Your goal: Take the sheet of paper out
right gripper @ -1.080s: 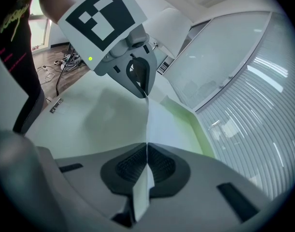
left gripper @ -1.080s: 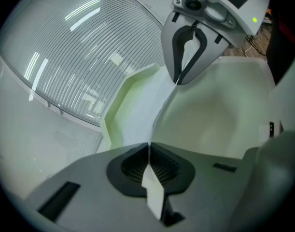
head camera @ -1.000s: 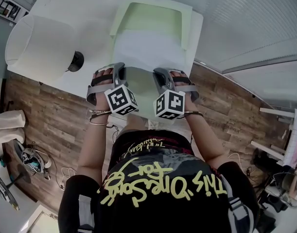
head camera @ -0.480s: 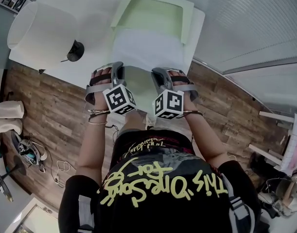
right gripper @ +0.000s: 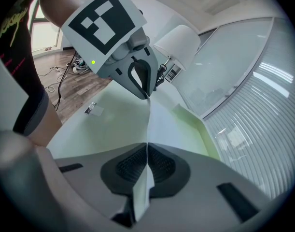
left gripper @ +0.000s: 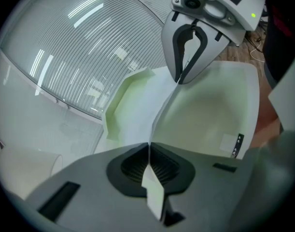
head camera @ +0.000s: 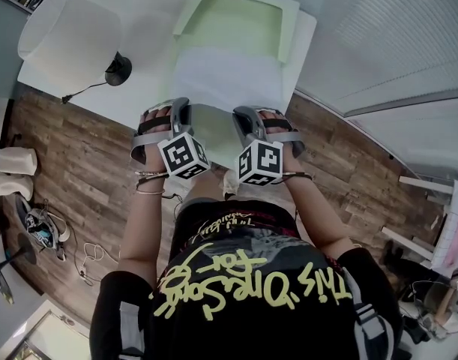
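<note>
Yellow upside-down lettering on the person's black shirt (head camera: 243, 332) seems to read "This One Song for". The left gripper (left gripper: 148, 146) and right gripper (right gripper: 147, 148) are each clamped tight on the near edge of the white sheet of paper (head camera: 227, 77). Its far part lies in a pale green folder (head camera: 236, 17) on the white counter (head camera: 150, 28).

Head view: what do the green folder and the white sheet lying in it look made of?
The folder: probably thin plastic, pale green, smooth with a soft sheen; its raised rims hold a crisp fold. The sheet: most likely plain paper, white and matte, lying flat without glare.
</note>
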Motion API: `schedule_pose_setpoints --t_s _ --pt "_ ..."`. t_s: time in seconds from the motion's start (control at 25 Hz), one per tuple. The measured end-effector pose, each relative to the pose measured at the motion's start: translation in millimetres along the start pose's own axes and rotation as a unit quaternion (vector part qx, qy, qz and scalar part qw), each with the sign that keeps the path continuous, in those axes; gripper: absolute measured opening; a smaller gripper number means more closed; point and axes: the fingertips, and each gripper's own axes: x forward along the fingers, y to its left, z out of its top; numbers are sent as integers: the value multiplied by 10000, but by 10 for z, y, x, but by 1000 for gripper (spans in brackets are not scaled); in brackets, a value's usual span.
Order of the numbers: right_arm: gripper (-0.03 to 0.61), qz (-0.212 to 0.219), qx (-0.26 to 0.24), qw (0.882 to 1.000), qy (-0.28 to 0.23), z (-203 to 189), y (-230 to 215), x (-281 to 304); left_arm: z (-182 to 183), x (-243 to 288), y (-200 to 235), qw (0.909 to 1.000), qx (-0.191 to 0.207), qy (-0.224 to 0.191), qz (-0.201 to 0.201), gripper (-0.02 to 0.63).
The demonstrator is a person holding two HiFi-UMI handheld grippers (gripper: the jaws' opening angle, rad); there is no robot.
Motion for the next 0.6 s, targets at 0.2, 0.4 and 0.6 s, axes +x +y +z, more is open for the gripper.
schedule_pose_setpoints --t_s 0.2,0.4,0.6 --pt "9 47 16 10000 -72 32 51 -42 -29 -75 -28 10000 -44 18 39 9" --pt "9 37 -45 9999 -98 81 68 -86 -49 -145 -24 9999 -81 0 93 9" --pt "11 180 -44 9998 -69 90 236 -187 -79 -273 -167 9999 -94 -57 -40 9"
